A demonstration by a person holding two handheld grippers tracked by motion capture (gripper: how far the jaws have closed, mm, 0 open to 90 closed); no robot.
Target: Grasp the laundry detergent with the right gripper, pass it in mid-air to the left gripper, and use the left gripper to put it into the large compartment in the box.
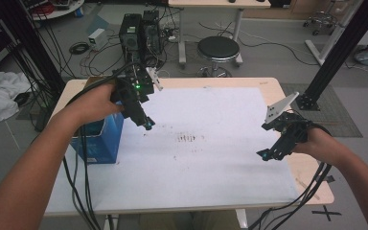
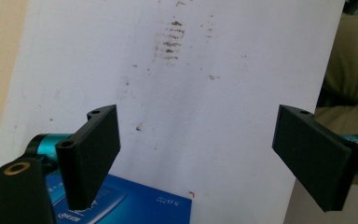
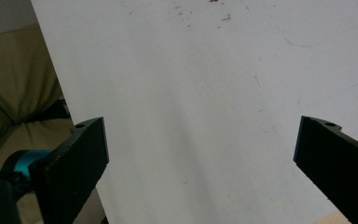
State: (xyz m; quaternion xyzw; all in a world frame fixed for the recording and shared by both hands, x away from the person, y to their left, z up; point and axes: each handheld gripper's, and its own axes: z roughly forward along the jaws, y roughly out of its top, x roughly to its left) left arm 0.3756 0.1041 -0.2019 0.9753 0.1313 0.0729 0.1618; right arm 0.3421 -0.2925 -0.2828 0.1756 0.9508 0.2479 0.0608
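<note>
My left gripper [image 1: 147,125] hangs over the left part of a white sheet [image 1: 220,163] that covers the table, just right of a blue box [image 1: 100,141]. In the left gripper view my left gripper [image 2: 198,116] has its jaws wide apart with nothing between them, and the blue box [image 2: 135,205] lies below them at the sheet's [image 2: 223,140] edge. My right gripper [image 1: 267,154] hovers near the sheet's right edge. In the right gripper view my right gripper [image 3: 204,123] is open over bare sheet [image 3: 191,93].
Brown smudges [image 1: 189,138] mark the sheet's middle. The wooden table edge [image 1: 311,182] shows to the right of the sheet. Beyond the table stand a black stool [image 1: 218,48], computer towers [image 1: 132,31] with cables, and a black frame post [image 1: 335,52].
</note>
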